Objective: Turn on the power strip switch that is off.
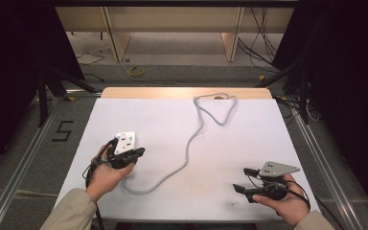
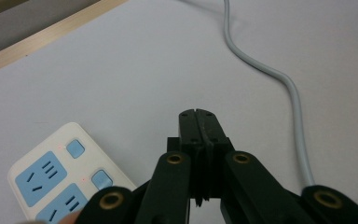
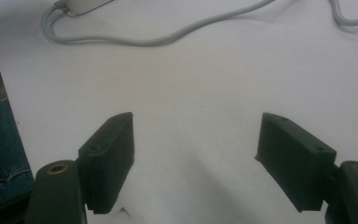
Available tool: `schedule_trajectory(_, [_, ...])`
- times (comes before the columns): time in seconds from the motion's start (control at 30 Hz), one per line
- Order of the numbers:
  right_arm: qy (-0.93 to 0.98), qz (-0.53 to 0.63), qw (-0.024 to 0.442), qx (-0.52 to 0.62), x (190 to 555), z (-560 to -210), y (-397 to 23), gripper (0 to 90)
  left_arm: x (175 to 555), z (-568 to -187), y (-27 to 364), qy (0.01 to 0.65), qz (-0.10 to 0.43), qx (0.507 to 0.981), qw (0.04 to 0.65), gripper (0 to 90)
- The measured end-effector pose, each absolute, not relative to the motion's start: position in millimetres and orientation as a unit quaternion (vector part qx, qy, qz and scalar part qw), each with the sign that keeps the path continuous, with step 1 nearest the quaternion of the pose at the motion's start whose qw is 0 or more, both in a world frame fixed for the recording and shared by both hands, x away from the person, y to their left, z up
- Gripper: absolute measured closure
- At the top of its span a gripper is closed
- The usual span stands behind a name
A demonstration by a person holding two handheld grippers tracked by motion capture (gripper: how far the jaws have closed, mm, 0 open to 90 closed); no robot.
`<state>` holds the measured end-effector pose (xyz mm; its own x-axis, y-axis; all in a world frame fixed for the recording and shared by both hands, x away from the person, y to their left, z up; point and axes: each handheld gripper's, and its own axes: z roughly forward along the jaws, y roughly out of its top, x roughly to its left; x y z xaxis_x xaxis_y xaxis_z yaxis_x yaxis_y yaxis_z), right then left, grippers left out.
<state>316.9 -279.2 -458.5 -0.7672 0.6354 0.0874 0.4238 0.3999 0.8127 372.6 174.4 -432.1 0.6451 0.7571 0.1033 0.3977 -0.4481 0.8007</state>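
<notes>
The power strip [image 2: 56,177] lies just beside the clenched left gripper [image 2: 199,113] (right gripper [image 3: 196,140] released).

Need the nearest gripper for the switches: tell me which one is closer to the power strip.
Left. The left gripper hovers shut right beside the power strip; the right gripper sits open across the table.

A lab: black curtains [image 1: 9,72], aluminium rails [image 1: 24,158], loose floor cables [image 1: 258,43] round a white-covered table [image 1: 172,124].
</notes>
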Motion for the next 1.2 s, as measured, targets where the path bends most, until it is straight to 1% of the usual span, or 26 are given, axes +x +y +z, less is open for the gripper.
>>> schedule_trajectory(0.53, [0.829, 0.444, 0.119, 0.319, 316.7, -458.3, -279.4, 27.9, 376.8, -430.6, 187.0, 0.382, 0.236, 0.812, 0.373, 89.8])
schedule_trajectory(1.2, [0.829, 0.444, 0.119, 0.318, 316.6, -458.4, -279.4, 27.9, 380.9, -433.4, 196.3, 0.416, 0.226, 0.811, 0.343, 89.8])
